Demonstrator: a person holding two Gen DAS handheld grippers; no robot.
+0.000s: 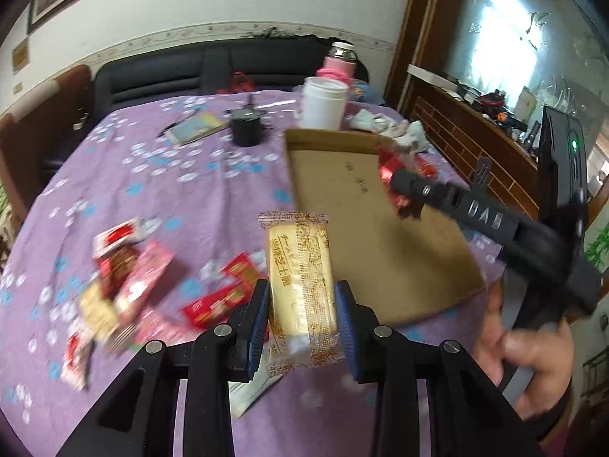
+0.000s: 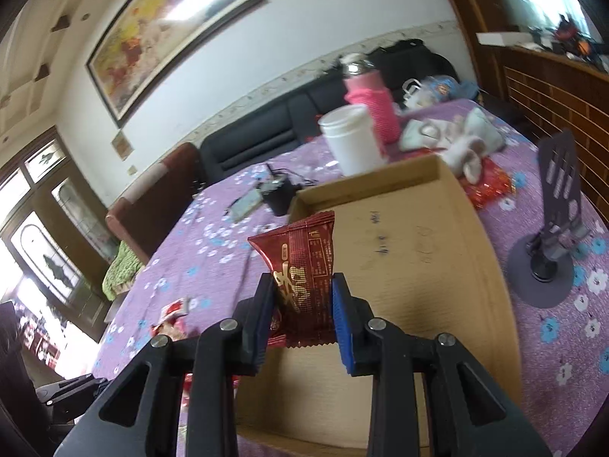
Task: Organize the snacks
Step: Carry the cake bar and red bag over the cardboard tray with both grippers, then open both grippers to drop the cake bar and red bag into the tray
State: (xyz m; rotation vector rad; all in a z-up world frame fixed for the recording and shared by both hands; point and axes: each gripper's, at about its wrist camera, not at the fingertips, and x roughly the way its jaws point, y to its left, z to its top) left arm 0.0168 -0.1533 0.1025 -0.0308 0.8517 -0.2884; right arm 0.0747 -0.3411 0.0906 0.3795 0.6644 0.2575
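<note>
Fingers of the left gripper [image 1: 302, 304] are being pressed against a yellow snack pack [image 1: 300, 278], held above the purple tablecloth [image 1: 152, 175]. A red snack pack [image 2: 304, 266] is being clamped by the right gripper [image 2: 302, 304] over the cardboard box [image 2: 437, 266].

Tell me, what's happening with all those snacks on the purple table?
A person is tidying snacks with two hand-held grippers. The left gripper pinches a yellow snack packet above the table. The right gripper pinches a red snack packet over the cardboard box, which looks empty. More snacks lie loose on the purple tablecloth.
</note>
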